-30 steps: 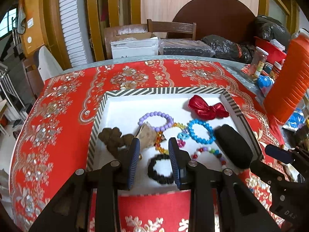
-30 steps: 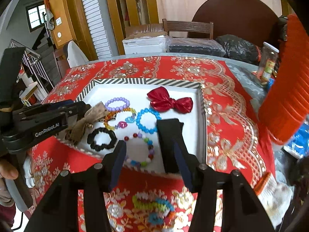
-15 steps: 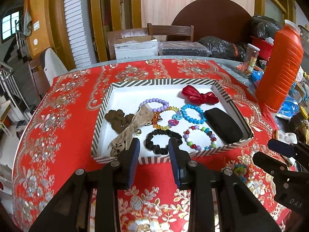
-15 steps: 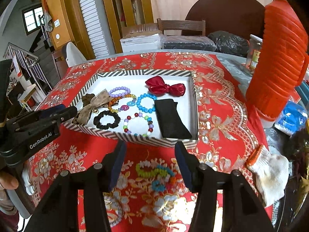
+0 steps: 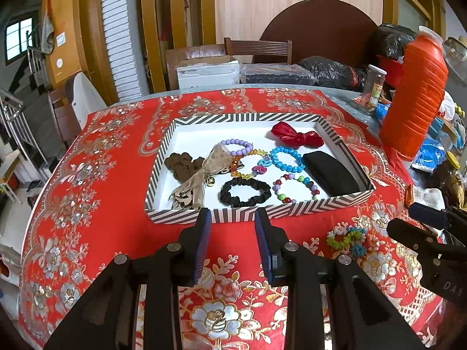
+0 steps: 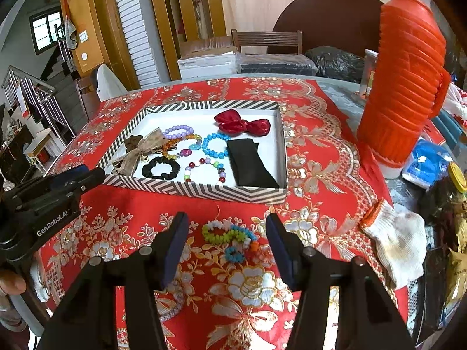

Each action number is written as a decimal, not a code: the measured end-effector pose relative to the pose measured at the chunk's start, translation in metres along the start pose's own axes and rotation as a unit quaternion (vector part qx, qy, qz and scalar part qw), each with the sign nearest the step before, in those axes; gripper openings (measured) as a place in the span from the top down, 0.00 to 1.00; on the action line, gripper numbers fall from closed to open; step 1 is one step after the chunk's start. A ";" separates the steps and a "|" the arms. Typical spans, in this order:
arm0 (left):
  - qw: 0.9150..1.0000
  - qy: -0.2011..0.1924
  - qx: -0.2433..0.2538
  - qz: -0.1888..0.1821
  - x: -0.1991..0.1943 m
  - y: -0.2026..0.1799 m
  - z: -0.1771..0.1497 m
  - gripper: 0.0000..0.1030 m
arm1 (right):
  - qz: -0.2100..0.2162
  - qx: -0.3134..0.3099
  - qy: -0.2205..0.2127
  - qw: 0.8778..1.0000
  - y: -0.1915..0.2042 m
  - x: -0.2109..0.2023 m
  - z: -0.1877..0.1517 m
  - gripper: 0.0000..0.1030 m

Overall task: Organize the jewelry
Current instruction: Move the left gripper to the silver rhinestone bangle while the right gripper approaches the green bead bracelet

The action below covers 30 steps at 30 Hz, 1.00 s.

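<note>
Now the one piece not yet put away is the beaded bracelet (image 6: 230, 240), a knot of green, white, blue and orange beads lying on the red tablecloth (image 6: 315, 151) just in front of the striped box (image 6: 186, 188). The right gripper (image 6: 226, 243) hangs over it with a finger on either side, jaws apart and touching nothing; they have just been opening a little wider, with the beads below the gap, not pressed.

A second ago both grippers were up over the box, the right one close above the black pouch (image 6: 251, 163). Since then both have drawn back toward the near edge of the table, so the box now sits beyond the fingertips. To me that reads as one drop-off finished and the next pick lined up.

Inside the box lie a red bow (image 6: 242, 124), a blue bracelet (image 6: 216, 145), a purple bracelet (image 6: 178, 130), a black scrunchie (image 6: 160, 168), a mixed-bead bracelet (image 6: 204, 169) and a tan ribbon bow (image 6: 140, 151). Further left may be a brown hair tie, though it is hard to be sure.

The left gripper (image 5: 232, 243) waits short of the box's near wall, jaws partly apart and empty.
</note>
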<state>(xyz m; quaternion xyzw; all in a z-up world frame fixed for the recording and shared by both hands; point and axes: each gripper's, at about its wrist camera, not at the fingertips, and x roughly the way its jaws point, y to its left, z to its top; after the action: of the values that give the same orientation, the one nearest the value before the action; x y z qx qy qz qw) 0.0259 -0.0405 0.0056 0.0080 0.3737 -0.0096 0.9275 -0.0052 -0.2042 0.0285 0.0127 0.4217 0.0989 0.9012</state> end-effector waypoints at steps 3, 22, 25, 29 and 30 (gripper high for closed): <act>1.000 -0.003 0.000 0.002 -0.005 0.000 -0.003 0.73 | 0.000 0.002 0.003 1.000 -0.002 -0.002 -0.003 0.43; 0.997 0.044 -0.029 -0.054 -0.002 0.016 -0.011 0.73 | -0.017 0.014 0.004 1.000 -0.030 -0.017 -0.012 0.42; 0.993 0.068 -0.045 -0.087 0.004 0.026 -0.014 0.73 | -0.018 0.018 0.017 1.000 -0.040 -0.011 -0.016 0.42; 0.984 0.105 -0.037 -0.137 0.009 0.021 -0.024 0.72 | -0.015 0.018 0.039 0.999 -0.047 0.008 -0.023 0.42; 0.983 0.114 -0.029 -0.145 0.010 0.017 -0.028 0.72 | -0.011 0.019 0.043 0.999 -0.047 0.013 -0.024 0.42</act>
<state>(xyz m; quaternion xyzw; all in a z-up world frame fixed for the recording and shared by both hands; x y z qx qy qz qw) 0.0139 -0.0229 -0.0211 -0.0719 0.4740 -0.1320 0.8676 -0.0072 -0.2492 -0.0017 0.0206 0.4618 0.0810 0.8830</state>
